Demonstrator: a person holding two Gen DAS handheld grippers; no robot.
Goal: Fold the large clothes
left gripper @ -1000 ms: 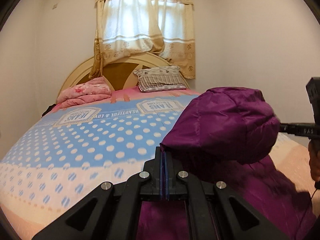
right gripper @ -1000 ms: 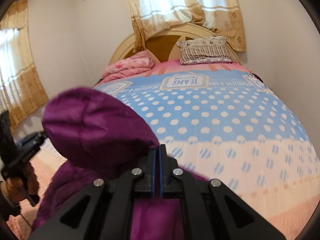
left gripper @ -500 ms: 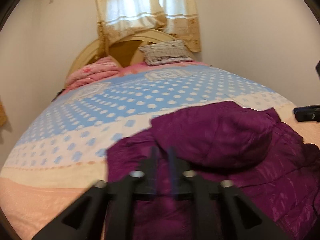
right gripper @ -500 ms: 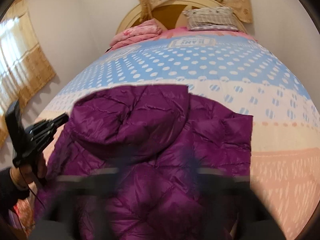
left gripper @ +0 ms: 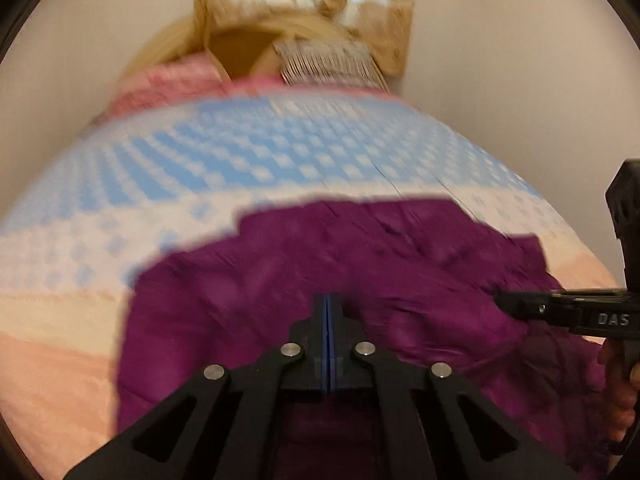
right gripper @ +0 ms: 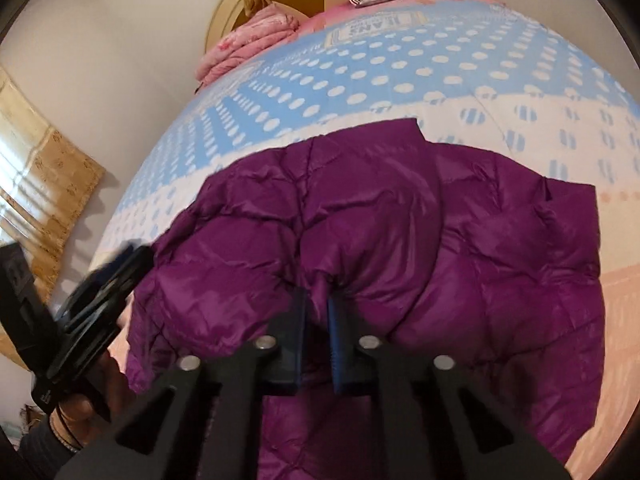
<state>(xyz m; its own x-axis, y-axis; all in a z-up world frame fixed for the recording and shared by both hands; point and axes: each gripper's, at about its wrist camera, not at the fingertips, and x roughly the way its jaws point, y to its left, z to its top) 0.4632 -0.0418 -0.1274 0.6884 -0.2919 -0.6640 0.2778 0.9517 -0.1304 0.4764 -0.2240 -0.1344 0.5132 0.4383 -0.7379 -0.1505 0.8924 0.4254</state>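
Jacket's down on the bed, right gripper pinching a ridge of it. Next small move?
Probably open the right gripper and back off. The purple jacket already lies spread on the bed, and only a small ridge of fabric sits between the slightly parted fingers. The left gripper looks shut with nothing in it.

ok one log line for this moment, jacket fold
purple jacket flat on bed | left gripper shut | right gripper pinching jacket fold
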